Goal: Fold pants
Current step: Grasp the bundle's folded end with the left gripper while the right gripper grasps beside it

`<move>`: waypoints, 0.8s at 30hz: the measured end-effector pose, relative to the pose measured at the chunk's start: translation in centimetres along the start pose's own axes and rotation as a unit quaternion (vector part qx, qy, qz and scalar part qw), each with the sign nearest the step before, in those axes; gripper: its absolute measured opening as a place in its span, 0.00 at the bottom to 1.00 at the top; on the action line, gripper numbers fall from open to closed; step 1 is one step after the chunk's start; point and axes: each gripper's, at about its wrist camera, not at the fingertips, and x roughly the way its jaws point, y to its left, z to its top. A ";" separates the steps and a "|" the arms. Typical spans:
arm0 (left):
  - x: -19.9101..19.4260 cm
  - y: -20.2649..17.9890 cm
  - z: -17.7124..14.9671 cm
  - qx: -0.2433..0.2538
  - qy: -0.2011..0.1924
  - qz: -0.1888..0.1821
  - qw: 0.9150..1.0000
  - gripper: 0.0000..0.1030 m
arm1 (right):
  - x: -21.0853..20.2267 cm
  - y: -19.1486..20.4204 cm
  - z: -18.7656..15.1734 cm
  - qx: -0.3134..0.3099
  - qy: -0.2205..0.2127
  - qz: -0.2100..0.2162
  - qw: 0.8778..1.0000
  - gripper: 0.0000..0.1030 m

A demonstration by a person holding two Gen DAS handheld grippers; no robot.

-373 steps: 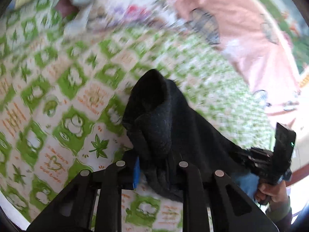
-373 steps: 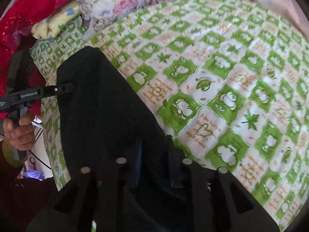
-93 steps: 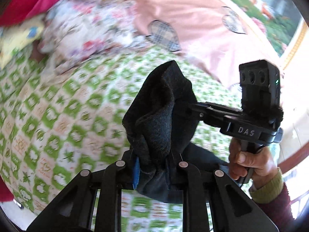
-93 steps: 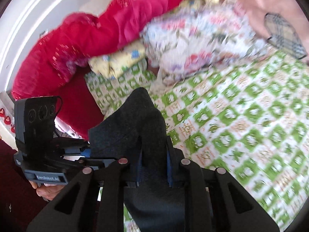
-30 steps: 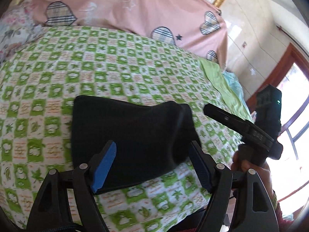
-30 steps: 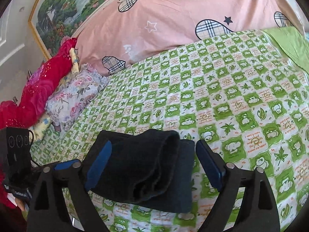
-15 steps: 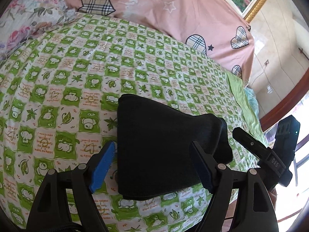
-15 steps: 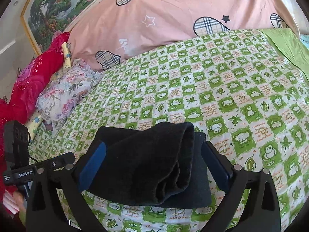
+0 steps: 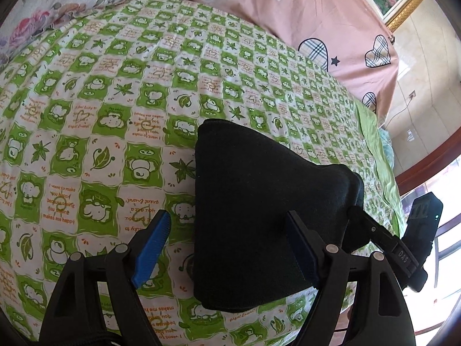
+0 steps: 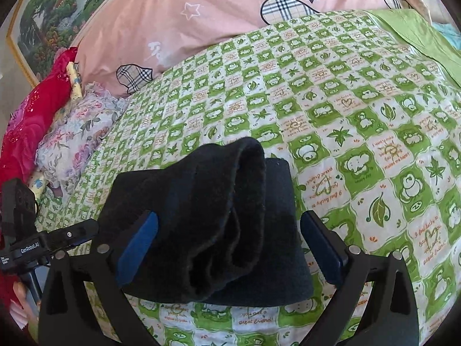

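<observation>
The black pants (image 9: 259, 201) lie folded in a thick bundle on the green-and-white checked bedspread (image 9: 100, 101). In the right wrist view the pants (image 10: 219, 225) show stacked layers with a rolled edge on top. My left gripper (image 9: 227, 242) is open and empty, its blue-padded fingers wide apart just above the bundle's near side. My right gripper (image 10: 230, 239) is open and empty, its fingers straddling the bundle from the other end without gripping it. The right gripper's body (image 9: 403, 248) shows past the pants in the left wrist view.
A pink cover with plaid hearts (image 10: 230, 17) lies at the head of the bed. Floral pillows (image 10: 75, 138) and a red blanket (image 10: 31, 121) sit at one side. The bed's near edge runs just below the pants. A framed painting (image 10: 57, 14) hangs behind.
Both grippers have let go of the pants and opened wide. The pants, earlier held up, now rest folded on the bed, and both grippers have drawn slightly closer over them.
</observation>
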 end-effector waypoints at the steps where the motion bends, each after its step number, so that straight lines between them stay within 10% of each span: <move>1: 0.2 0.1 0.1 -0.002 0.002 -0.003 1.000 0.78 | 0.2 -0.2 -0.1 0.003 0.002 0.002 1.000 0.96; 8: 1.6 0.2 0.1 -0.001 0.024 -0.001 1.000 0.79 | 1.6 -1.7 -0.9 0.001 0.027 0.018 0.999 0.96; 16: 3.1 -0.2 -0.3 0.001 0.031 0.000 1.000 0.86 | 1.5 -3.6 -1.1 0.001 0.037 0.075 0.997 0.62; 24: 4.2 -0.7 -0.2 0.013 0.025 0.015 0.999 0.85 | 1.4 -4.2 -1.2 0.012 0.034 0.100 0.994 0.57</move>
